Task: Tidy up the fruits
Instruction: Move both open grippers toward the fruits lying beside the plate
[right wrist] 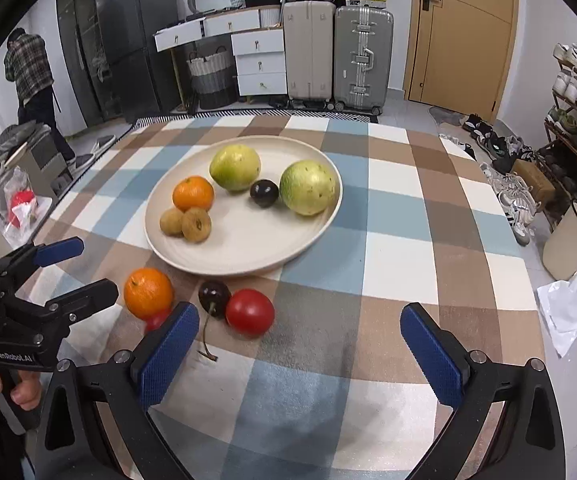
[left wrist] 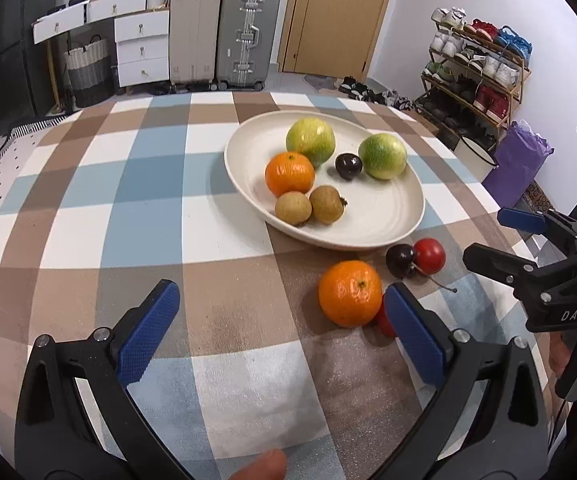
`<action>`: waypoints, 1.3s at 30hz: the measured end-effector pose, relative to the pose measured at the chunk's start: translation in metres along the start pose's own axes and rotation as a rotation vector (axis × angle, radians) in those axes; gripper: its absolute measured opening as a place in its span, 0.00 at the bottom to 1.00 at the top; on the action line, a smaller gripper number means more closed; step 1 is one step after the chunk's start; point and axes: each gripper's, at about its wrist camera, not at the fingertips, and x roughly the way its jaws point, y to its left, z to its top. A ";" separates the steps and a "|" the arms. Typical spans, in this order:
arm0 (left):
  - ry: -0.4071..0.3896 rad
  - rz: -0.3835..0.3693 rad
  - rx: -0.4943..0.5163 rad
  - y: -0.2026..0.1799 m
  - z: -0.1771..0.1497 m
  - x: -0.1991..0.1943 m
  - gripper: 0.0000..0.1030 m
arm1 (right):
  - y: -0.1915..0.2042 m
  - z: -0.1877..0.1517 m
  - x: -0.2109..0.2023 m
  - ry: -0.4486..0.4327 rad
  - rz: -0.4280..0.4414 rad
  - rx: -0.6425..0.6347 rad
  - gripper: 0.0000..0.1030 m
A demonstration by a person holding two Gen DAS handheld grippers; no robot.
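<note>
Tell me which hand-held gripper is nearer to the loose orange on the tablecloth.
Left. The left hand-held gripper has its right finger beside the loose orange. The right hand-held gripper sits farther right, nearer the red tomato.

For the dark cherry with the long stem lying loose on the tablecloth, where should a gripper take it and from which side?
Grip the dark cherry across its round body, coming from above. Its stem trails toward the camera, the red round fruit touches its right side, so the fingers fit best front and back. The open right gripper looks nearest.

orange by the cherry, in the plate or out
Out: the orange sits on the tablecloth, just outside the plate's near rim.
</note>
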 end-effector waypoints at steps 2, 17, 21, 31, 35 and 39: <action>0.004 0.002 -0.011 0.001 -0.001 0.003 0.99 | 0.000 -0.004 0.003 0.008 -0.012 -0.013 1.00; 0.047 -0.003 -0.032 0.002 -0.001 0.021 0.99 | -0.004 -0.021 0.026 0.084 -0.033 -0.049 1.00; 0.053 -0.008 -0.033 0.001 -0.002 0.024 0.99 | -0.001 -0.022 0.031 0.093 -0.027 -0.063 0.99; 0.066 -0.025 -0.046 0.000 -0.004 0.028 0.99 | 0.008 -0.013 0.040 0.086 -0.032 -0.084 0.99; 0.066 -0.024 -0.041 -0.002 -0.004 0.030 0.99 | 0.008 -0.010 0.045 0.092 -0.015 -0.075 0.95; 0.068 -0.023 -0.033 -0.003 -0.004 0.031 0.98 | 0.010 -0.008 0.051 0.100 0.004 -0.074 0.87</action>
